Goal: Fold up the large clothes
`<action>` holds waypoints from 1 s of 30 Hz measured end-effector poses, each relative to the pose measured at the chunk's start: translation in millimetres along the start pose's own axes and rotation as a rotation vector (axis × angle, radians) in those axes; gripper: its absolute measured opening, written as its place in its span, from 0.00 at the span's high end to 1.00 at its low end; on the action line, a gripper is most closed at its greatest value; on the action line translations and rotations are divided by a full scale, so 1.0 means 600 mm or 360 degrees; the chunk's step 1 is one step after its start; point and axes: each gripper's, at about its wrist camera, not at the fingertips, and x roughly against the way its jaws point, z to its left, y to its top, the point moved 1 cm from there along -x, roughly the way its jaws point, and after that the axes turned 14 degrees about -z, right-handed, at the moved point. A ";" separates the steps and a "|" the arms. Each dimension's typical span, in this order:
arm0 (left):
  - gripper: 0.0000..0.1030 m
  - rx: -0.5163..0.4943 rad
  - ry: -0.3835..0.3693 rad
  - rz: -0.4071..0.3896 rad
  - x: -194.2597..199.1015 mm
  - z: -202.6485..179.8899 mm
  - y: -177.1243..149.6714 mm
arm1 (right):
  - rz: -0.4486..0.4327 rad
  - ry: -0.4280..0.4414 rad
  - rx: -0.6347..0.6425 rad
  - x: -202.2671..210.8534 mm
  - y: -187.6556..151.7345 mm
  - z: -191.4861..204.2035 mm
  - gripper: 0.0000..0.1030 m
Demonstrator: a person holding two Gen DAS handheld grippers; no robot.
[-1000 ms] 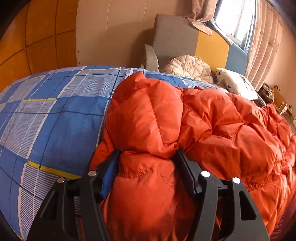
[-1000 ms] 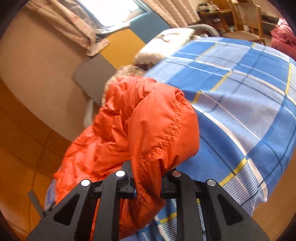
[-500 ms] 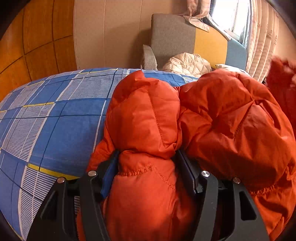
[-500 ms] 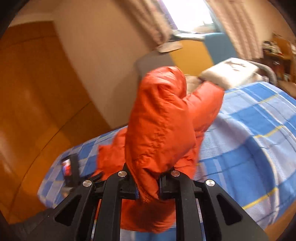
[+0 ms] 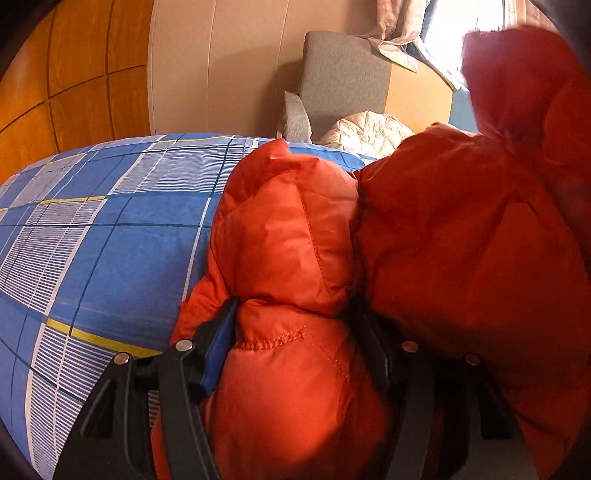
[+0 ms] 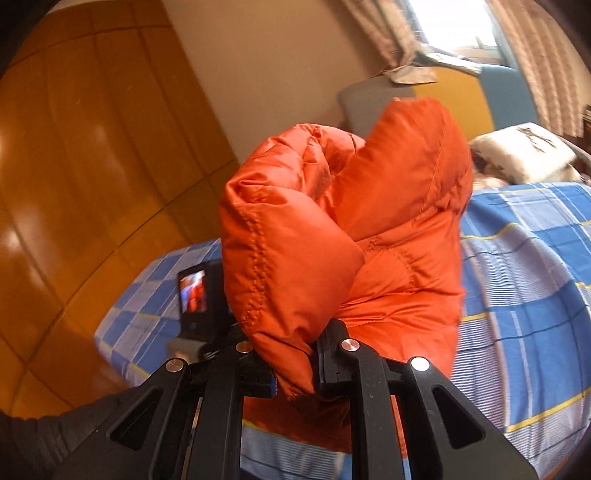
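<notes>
An orange puffer jacket [image 5: 461, 236] lies on a bed with a blue checked sheet [image 5: 92, 240]. My left gripper [image 5: 295, 325] is shut on a stitched edge of the jacket, low over the bed. My right gripper [image 6: 295, 354] is shut on another stitched edge of the jacket [image 6: 332, 236] and holds it lifted high above the bed, folded over toward the left gripper. The raised part fills the right of the left wrist view. The left gripper's camera unit [image 6: 195, 299] shows behind the jacket in the right wrist view.
A grey and yellow armchair [image 5: 343, 81] with a white quilted garment [image 5: 369, 133] stands past the bed's far end. A patterned pillow [image 6: 521, 151] lies at the far right. Wooden wall panels [image 6: 92, 166] run along the left. A curtained window [image 6: 454, 26] is behind.
My right gripper has lifted its end of the jacket up and swung it over toward the left gripper. The left gripper has kept its hold and hardly moved.
</notes>
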 end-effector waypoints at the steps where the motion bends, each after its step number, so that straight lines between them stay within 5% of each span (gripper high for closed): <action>1: 0.41 0.0001 -0.0002 -0.0001 0.000 0.001 0.000 | 0.0020 0.0022 0.0032 -0.005 -0.006 0.012 0.86; 14: 0.41 0.0073 -0.0043 -0.0007 0.002 0.015 -0.005 | 0.0167 0.0170 0.0193 -0.053 -0.056 0.087 0.86; 30: 0.42 0.0159 -0.0076 0.0013 0.008 0.046 -0.003 | 0.0308 0.0193 0.0148 -0.089 -0.085 0.040 0.86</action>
